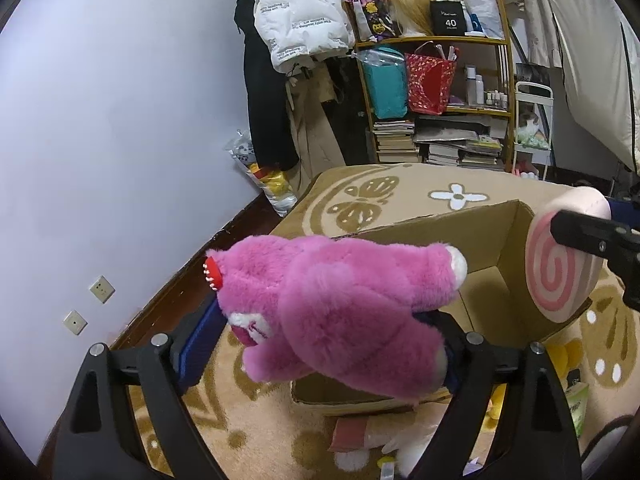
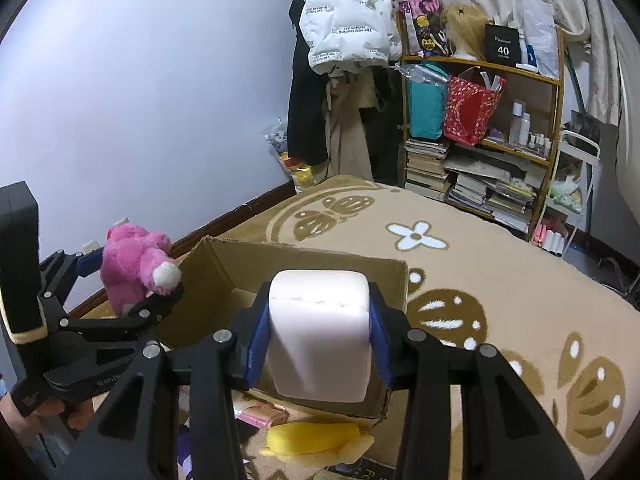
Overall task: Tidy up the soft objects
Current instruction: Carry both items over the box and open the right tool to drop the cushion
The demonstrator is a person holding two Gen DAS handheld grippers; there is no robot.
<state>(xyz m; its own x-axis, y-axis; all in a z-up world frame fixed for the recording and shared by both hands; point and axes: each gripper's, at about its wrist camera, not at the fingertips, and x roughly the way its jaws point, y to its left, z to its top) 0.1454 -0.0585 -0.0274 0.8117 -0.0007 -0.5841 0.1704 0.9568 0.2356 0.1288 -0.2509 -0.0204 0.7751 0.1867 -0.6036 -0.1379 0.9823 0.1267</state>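
Observation:
My left gripper (image 1: 320, 336) is shut on a pink plush bear (image 1: 340, 304), held above the near edge of an open cardboard box (image 1: 492, 236). The bear also shows in the right wrist view (image 2: 132, 268), at the box's left side. My right gripper (image 2: 318, 336) is shut on a pale roll-shaped cushion (image 2: 320, 332), held over the box (image 2: 224, 264). In the left wrist view the cushion's pink spiral end (image 1: 560, 264) hangs at the box's right edge. The box looks empty inside.
The box stands on a beige patterned rug (image 2: 480, 280). A yellow plush (image 2: 320, 440) and other soft items (image 1: 380, 436) lie on the floor in front of the box. A cluttered shelf (image 1: 436, 100) and hanging clothes (image 1: 300, 16) stand at the back wall.

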